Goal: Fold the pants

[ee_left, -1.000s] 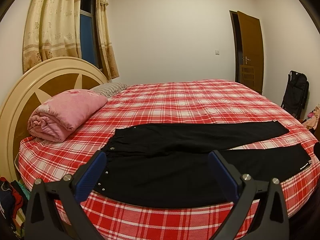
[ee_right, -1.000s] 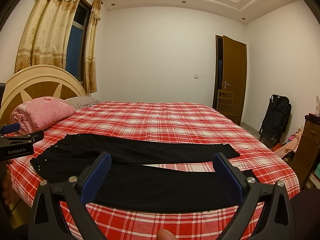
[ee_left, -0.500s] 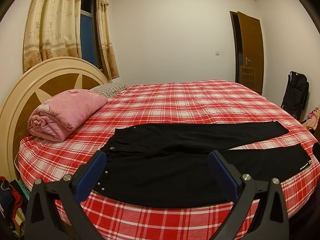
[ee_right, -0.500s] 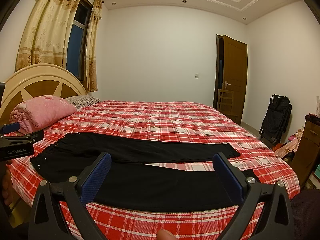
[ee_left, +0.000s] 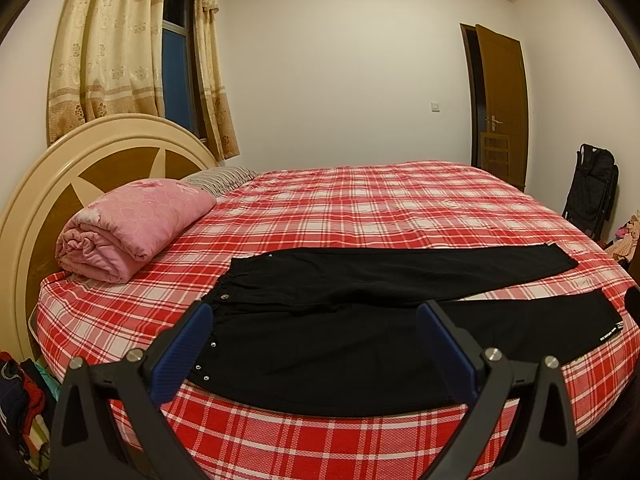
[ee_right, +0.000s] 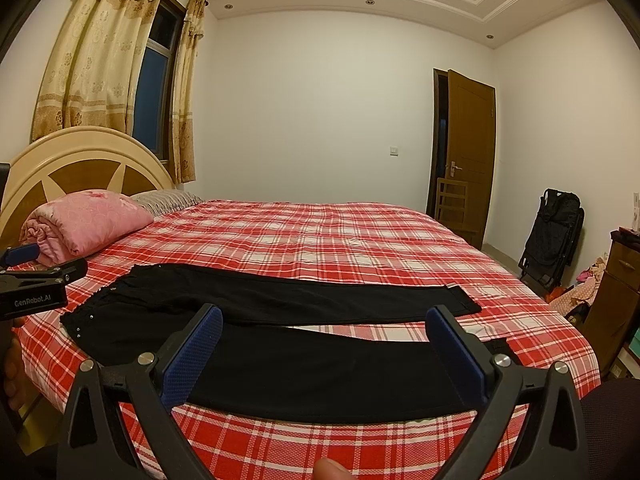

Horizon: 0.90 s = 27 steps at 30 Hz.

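Both grippers hover spread-fingered, left gripper (ee_left: 314, 330) and right gripper (ee_right: 326, 332); pinch the pants (ee_right: 280, 344) near leg's edge, lifting evenly.

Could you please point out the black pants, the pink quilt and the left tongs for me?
black pants (ee_left: 320, 344): left wrist view, seat area below the waistband.
pink quilt (ee_left: 136, 224): left wrist view, top of the roll.
left tongs (ee_left: 316, 348): left wrist view, midway between the open tips.

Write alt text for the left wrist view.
Black pants lie flat and unfolded, legs spread apart, on a red plaid bed, waist toward the headboard. The open left gripper hovers over them, empty. A rolled pink quilt sits by the headboard.
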Available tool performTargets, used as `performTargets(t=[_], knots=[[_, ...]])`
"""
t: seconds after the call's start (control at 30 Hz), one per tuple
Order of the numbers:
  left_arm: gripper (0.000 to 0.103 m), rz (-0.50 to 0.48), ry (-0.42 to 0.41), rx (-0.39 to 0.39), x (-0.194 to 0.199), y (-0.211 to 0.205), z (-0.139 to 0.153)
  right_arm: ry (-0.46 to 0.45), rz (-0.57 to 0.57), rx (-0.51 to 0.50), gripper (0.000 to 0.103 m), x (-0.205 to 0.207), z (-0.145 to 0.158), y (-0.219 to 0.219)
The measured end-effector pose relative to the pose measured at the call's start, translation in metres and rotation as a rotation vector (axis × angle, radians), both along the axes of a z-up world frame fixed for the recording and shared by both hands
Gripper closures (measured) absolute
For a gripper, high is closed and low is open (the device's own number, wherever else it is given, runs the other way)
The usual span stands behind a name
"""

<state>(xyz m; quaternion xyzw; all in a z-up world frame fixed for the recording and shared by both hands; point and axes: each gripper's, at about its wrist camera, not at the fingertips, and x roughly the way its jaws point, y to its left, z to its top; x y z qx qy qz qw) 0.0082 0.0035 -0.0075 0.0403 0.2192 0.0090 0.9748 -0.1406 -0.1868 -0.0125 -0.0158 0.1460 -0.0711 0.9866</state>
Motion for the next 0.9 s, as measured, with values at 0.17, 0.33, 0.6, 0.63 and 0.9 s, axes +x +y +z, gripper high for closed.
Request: performTargets(t=[0.17, 0.33, 0.6, 0.63, 0.9], knots=[[0.0, 0.003, -0.003, -0.004, -0.0009, 0.0024, -0.0004, 0.001, 0.0, 0.001, 0.001, 0.0003, -0.0003, -0.0001], [0.0, 0.003, -0.006, -0.004, -0.0015, 0.003, -0.0004, 0.001, 0.001, -0.002, 0.001, 0.0006, -0.0004, 0.0012], [0.0, 0.003, -0.002, -0.005, -0.0008, 0.0034, -0.0007, 0.008, 0.006, -0.004, 0.001, 0.0027, -0.0021, 0.0002], [0.0, 0.003, -0.001, -0.004, -0.0008, 0.0035, -0.0008, 0.009, 0.007, -0.005, 0.001, 0.0032, -0.002, 0.0001], [0.0, 0.003, 0.002, -0.001, -0.0003, 0.0031, -0.0022, 0.021, 0.007, -0.007, 0.001, 0.006, -0.0067, 0.0016]])
